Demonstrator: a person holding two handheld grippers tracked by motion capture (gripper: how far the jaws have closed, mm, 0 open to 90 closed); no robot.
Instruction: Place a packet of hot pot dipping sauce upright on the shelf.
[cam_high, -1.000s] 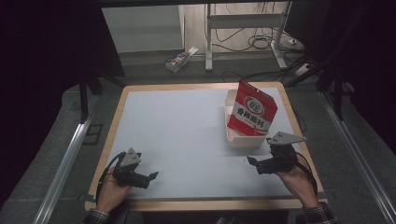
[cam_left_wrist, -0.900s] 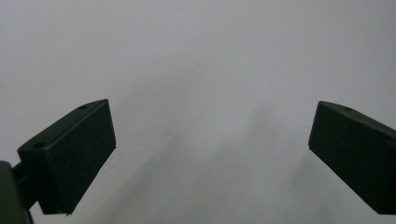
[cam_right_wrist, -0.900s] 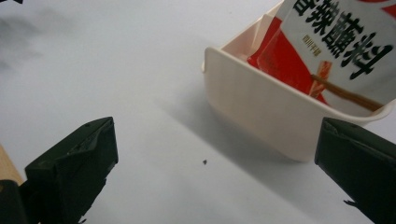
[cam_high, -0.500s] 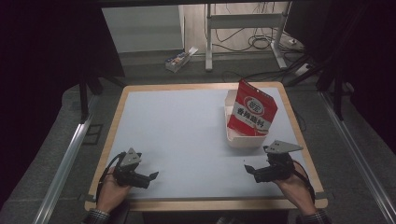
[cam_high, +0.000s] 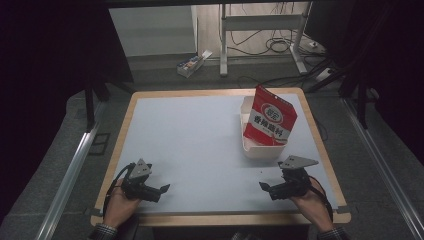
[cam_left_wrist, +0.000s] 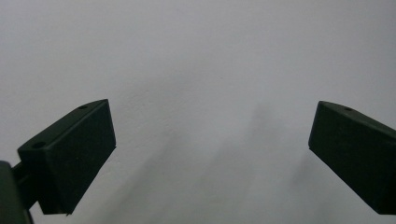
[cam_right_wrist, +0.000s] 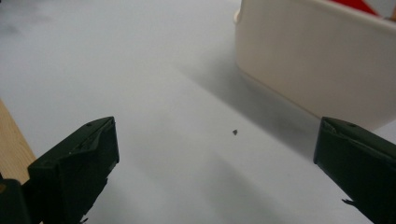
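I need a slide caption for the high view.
Red snack bag standing in a white tub; both grippers rest near the table's front edge.

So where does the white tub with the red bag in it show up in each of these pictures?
High view: the white tub sits right of centre on the table, the red bag standing in it.
Left gripper view: not in it, just the pale table top.
Right gripper view: upper right, its wall beyond the open jaws.
Shared landmark: the pale table top.
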